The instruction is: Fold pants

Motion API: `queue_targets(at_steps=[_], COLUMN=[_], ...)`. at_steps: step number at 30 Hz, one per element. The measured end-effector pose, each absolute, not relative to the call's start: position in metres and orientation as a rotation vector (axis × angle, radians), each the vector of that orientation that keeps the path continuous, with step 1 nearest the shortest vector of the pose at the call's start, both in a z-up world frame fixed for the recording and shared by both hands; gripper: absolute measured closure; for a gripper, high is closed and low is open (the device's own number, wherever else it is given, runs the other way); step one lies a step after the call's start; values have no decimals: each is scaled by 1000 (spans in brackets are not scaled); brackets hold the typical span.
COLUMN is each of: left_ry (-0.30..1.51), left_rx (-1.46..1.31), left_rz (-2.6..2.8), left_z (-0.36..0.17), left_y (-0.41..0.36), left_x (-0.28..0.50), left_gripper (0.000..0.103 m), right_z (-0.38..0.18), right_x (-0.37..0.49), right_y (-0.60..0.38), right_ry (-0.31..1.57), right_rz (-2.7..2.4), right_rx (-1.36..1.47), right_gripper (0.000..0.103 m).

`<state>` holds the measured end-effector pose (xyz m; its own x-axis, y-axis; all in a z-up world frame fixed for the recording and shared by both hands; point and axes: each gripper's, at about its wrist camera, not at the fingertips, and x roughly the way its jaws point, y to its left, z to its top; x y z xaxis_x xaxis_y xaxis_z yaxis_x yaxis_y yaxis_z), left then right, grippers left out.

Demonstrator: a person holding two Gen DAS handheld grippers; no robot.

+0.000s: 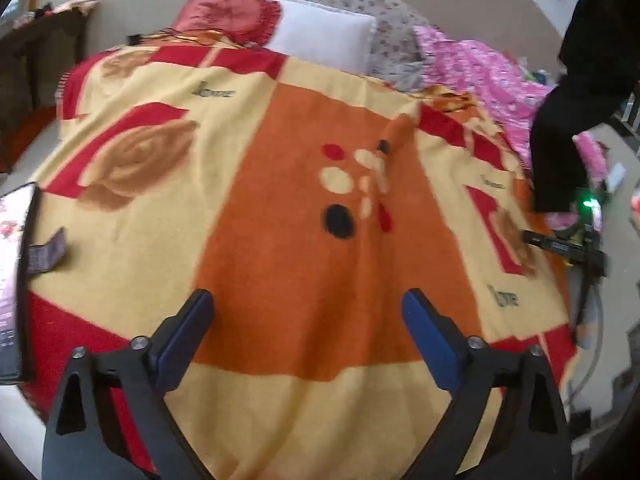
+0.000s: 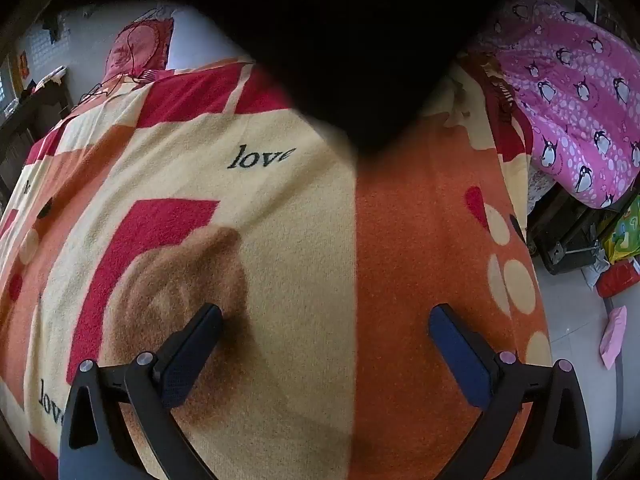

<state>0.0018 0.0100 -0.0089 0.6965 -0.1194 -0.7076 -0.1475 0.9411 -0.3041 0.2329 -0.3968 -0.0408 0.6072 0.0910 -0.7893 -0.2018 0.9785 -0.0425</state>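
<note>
Both our left gripper and right gripper hover with fingers spread wide and empty above the patterned blanket. The black pants hang at the blanket's far right side, probably waiting for spreading on this flat place.

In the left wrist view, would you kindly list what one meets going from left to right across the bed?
Phone → small dark card → patterned blanket → right gripper at the bed's right edge.
</note>
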Motion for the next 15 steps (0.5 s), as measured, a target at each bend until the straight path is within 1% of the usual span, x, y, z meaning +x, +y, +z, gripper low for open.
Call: queue_targets(at_steps=[8,11,15], left_ry=[730,662,628], left_rx=[-286,-317,-364], left_rz=[-70,-88,-70], left_z=[4,12,15], left_y=[-12,-10,-1], left_x=[-7,-17,-24], left_gripper=[12,11,11], right_z=[-41,-41,-41], right_x=[233,233,233], right_y=[-396,-396,-396], right_ry=[902,902,903], right_rz=[170,170,170], right_rx=[-132,-132,-132], right_gripper=[1,1,1])
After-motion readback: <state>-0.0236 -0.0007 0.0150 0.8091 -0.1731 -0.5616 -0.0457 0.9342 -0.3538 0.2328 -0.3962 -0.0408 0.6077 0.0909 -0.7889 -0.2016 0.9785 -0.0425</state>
